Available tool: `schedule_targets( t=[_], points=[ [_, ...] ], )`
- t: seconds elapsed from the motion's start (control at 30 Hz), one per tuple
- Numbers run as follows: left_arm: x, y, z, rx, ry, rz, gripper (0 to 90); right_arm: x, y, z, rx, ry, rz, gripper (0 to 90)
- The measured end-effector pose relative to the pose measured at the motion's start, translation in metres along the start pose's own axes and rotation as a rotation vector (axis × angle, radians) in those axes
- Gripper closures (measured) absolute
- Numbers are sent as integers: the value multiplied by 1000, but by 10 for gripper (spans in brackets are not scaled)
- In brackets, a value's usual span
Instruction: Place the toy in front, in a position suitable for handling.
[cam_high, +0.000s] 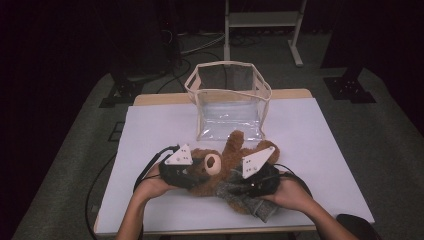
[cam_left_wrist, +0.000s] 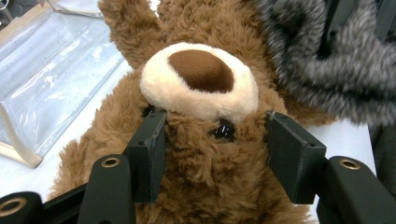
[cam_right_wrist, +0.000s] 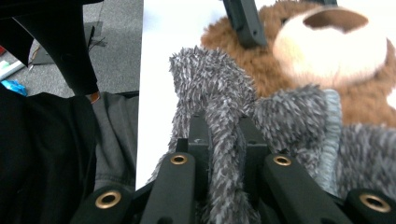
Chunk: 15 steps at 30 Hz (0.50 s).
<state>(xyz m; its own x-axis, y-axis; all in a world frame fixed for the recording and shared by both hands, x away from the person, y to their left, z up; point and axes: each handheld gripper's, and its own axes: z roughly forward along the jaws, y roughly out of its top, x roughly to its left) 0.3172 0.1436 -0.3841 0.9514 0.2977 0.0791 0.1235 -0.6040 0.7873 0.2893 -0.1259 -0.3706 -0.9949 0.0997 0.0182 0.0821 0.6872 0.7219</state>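
Fingers of the left gripper stand apart, one each side of the teddy bear's head, pads at or v. near the fur just below the eyes; can't tell if they actually squeeze. Right gripper has its fingers together, clamped on a fold of the grey fuzzy garment the bear wears. From the high view, bear lies on its back on the white table, near the front edge, muzzle up, one arm raised toward 12 o'clock. Left gripper sits at the bear's 9 o'clock, right gripper at approx 4 o'clock, each held in a hand. Clear plastic bag w/ beige trim stands open at the bear's 12 o'clock, its base just beside the raised arm.
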Motion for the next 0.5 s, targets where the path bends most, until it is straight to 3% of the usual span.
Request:
schedule_targets(
  t=[0.1, 0.23, 0.37, 0.5],
  points=[
    [0, 0, 0, 0, -1, 2, 416, -1, 2, 9, 25, 2, -6, 789],
    [0, 0, -1, 1, -4, 3, 413, 2, -8, 13, 51, 10, -1, 789],
    [0, -1, -1, 1, -3, 1, 412, 6, -20, 0, 40, 9, 33, 789],
    [0, -1, 0, 4, -4, 1, 410, 3, -25, -19, -9, -12, 55, 789]
  ],
)
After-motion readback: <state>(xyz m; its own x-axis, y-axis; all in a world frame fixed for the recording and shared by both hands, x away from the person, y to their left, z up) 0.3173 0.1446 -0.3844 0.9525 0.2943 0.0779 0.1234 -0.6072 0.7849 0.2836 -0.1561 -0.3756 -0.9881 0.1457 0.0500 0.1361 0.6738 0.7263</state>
